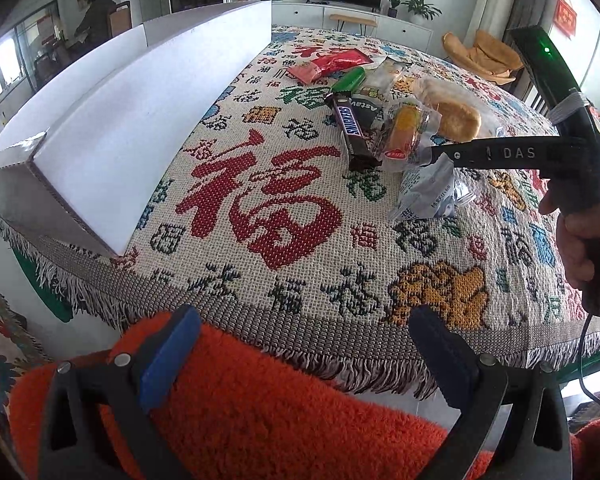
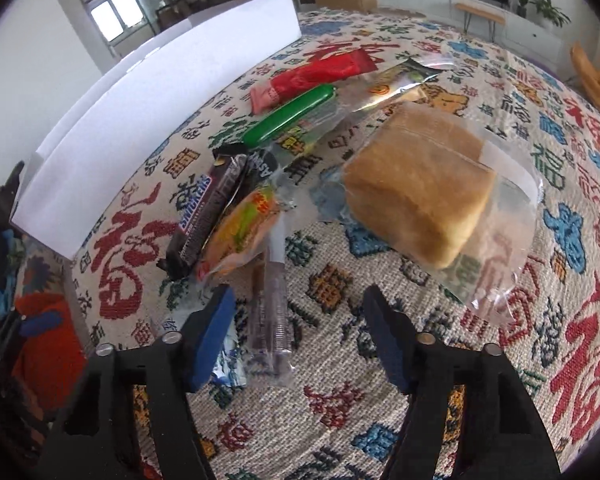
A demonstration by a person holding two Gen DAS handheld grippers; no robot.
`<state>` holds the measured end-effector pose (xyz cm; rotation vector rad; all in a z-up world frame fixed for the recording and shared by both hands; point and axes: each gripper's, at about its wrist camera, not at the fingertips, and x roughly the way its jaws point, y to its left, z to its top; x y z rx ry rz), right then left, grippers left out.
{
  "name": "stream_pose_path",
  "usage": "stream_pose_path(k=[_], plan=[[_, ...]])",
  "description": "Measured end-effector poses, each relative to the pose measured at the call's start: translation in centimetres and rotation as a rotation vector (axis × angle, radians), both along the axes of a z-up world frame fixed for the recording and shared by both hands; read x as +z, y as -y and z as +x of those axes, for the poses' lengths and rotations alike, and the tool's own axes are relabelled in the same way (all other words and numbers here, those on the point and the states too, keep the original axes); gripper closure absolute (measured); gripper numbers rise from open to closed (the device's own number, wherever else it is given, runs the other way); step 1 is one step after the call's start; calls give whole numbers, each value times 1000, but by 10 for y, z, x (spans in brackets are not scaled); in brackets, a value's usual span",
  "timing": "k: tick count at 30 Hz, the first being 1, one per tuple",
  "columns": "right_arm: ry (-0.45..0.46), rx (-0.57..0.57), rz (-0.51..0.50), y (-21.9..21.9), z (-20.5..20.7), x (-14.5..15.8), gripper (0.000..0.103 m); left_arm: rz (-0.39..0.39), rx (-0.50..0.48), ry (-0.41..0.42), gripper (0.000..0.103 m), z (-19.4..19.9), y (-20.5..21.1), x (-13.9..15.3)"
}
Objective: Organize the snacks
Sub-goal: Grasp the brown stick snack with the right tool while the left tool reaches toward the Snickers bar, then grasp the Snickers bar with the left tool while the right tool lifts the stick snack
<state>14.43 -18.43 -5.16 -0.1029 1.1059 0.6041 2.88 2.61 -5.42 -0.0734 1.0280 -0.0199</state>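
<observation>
A: What is happening right now?

B: The right hand-held gripper (image 2: 298, 332) is reaching down at the pile of snacks on the worktop (image 2: 380, 420). Its jaws are standing partly apart, and a thin clear packet (image 2: 269, 320) is lying between them. The pads are not squeezing it yet.

A: And the other one?

B: The left hand-held gripper (image 1: 304, 356) is waiting near the worktop's edge, over something fuzzy and orange (image 1: 260, 408). Its jaws are wide apart and holding nothing.

A: Where are the snacks sitting?

B: They are bunched together in the middle. The chocolate bar (image 2: 204, 216) is lying beside an orange snack packet (image 2: 240, 232). A green tube (image 2: 288, 118), a red packet (image 2: 320, 72) and a bagged bread (image 2: 420, 188) are lying farther back. A long white box (image 2: 160, 100) is standing along the side.

A: What step is this, do you think?

B: I think it is picking up the first snack. Next, the jaws need to be closing on the clear packet, and then lifting it toward the box, I guess.
</observation>
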Motion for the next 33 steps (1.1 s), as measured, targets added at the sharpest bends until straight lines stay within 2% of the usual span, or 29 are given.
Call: stream_pose_path(k=[8, 11, 12, 13, 20, 24, 27, 29, 31, 33], plan=[[10, 58, -78, -25, 9, -3, 46, -5, -8, -1, 0, 1, -1, -1], [19, 94, -95, -34, 10, -3, 60, -8, -7, -3, 0, 1, -1, -1], [15, 99, -91, -35, 11, -3, 68, -8, -7, -4, 0, 1, -1, -1], [4, 102, -83, -34, 11, -3, 82, -9, -7, -5, 0, 1, -1, -1], [-28, 78, -103, -11, -5, 0, 84, -2, -4, -15, 0, 2, -1, -1], [-42, 3, -116, 30, -30, 3, 84, 8, 40, -15, 0, 5, -2, 4], [-17, -68, -120, 62, -47, 4, 83, -34, 39, 6, 0, 23, -11, 17], [-8, -116, -98, 79, -54, 3, 82, -71, 77, 22, 0, 47, -20, 28], [-4, -159, -51, 91, -59, 2, 82, -169, 118, 32, 0, 78, -30, 32], [10, -183, -32, 93, -61, 1, 82, -247, 166, -11, 0, 113, -33, 25]])
